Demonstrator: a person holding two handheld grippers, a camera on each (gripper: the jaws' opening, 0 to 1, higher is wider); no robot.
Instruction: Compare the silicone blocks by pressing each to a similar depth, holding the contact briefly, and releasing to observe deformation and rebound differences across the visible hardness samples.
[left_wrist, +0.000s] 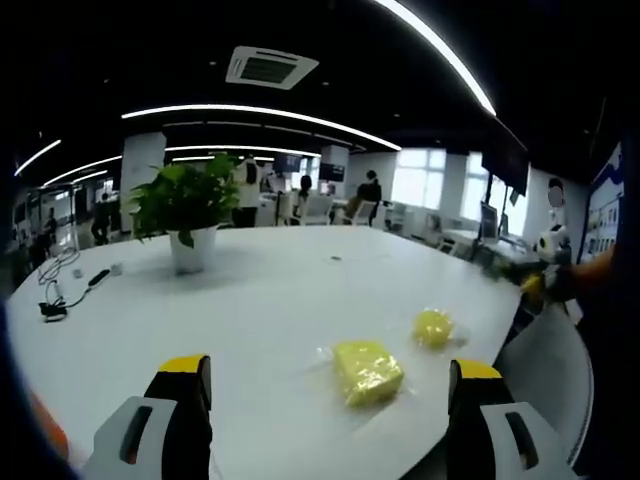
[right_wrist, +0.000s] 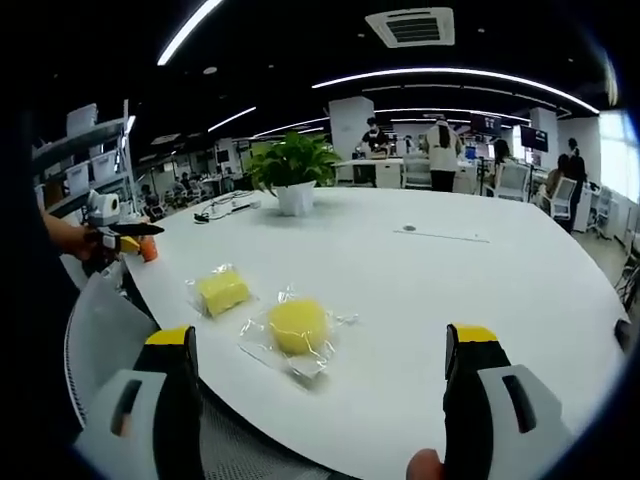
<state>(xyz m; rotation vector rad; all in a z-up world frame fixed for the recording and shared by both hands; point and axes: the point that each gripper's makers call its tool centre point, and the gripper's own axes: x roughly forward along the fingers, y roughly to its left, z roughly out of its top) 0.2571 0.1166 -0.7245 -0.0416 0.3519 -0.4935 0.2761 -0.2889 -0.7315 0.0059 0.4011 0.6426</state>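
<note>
Left gripper (left_wrist: 330, 385): my jaws stand wide apart above the white worktop (left_wrist: 270, 290), holding nothing.
Right gripper (right_wrist: 325, 350): my jaws are spread wide too, empty.
Square block (left_wrist: 366, 372): yellow, in clear wrap, on the worktop just ahead of my left jaws at 1 o'clock.
Round block (left_wrist: 432, 327): yellow, wrapped, beyond it at 2 o'clock.
Plant (left_wrist: 190, 205): white pot, far, 11 o'clock.

A: How many silicone pieces are on the white table (right_wrist: 420, 270)?
B: Two, both yellow and in clear wrap: one square block (left_wrist: 367, 372), one round block (left_wrist: 432, 327).
A: Plants?
B: One potted plant (left_wrist: 187, 212) in a white pot.
</note>
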